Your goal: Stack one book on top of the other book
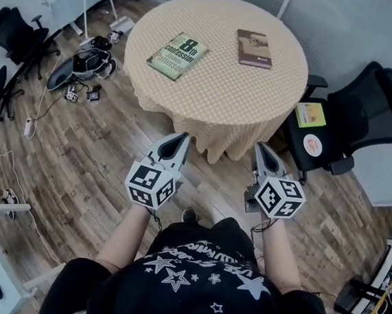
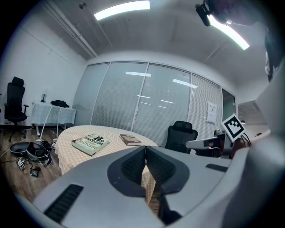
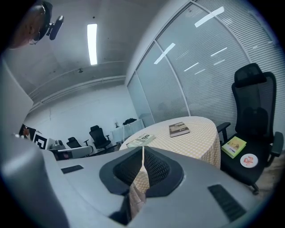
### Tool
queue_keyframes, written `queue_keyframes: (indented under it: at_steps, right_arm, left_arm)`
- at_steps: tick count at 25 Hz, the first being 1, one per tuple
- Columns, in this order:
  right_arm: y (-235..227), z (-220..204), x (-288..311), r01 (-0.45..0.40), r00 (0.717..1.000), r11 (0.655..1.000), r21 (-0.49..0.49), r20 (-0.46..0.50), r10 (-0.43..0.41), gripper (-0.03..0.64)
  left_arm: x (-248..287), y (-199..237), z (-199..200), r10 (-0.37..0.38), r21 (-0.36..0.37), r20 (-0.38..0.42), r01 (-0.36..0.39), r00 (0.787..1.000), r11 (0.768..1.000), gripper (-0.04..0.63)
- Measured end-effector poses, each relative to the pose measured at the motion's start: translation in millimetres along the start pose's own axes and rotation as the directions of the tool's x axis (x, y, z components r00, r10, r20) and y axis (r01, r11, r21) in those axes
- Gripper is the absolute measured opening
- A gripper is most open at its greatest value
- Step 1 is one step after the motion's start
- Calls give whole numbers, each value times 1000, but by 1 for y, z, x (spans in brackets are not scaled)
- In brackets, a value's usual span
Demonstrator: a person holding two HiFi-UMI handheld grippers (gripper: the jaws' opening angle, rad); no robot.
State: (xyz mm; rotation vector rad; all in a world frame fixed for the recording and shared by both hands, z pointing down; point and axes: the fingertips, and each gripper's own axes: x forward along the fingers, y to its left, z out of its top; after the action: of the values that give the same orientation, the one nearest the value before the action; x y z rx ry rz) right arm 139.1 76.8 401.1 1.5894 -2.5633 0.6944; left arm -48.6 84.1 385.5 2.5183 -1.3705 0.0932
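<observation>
Two books lie apart on a round table [image 1: 216,93] with a yellow checked cloth. A green book [image 1: 177,55] [image 2: 91,144] [image 3: 140,140] sits on its left half, a brown book [image 1: 254,49] [image 2: 130,140] [image 3: 179,129] on its right half. My left gripper [image 1: 182,139] [image 2: 145,149] is shut and empty, held in the air short of the table's near edge. My right gripper [image 1: 259,149] [image 3: 142,149] is likewise shut and empty, level with the left one. Both point toward the table.
A black office chair [image 1: 355,120] stands right of the table, with a yellow-green booklet [image 1: 310,114] on its seat. Bags and cables [image 1: 87,66] lie on the wooden floor at left. More chairs [image 1: 11,35] and a white table stand by the left wall.
</observation>
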Motion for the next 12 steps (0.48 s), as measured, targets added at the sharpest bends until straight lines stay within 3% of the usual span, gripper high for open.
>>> queue_keyframes:
  at_steps: [5, 12]
  right_arm:
    - [-13, 12, 6, 3, 1000, 1000, -11, 17, -2, 28]
    - [-26, 10, 42, -69, 997, 997, -34, -27, 68, 28]
  left_arm:
    - [13, -1, -1, -4, 1, -9, 4, 1000, 1000, 9]
    - [32, 8, 4, 40, -5, -3, -40, 999, 999, 9]
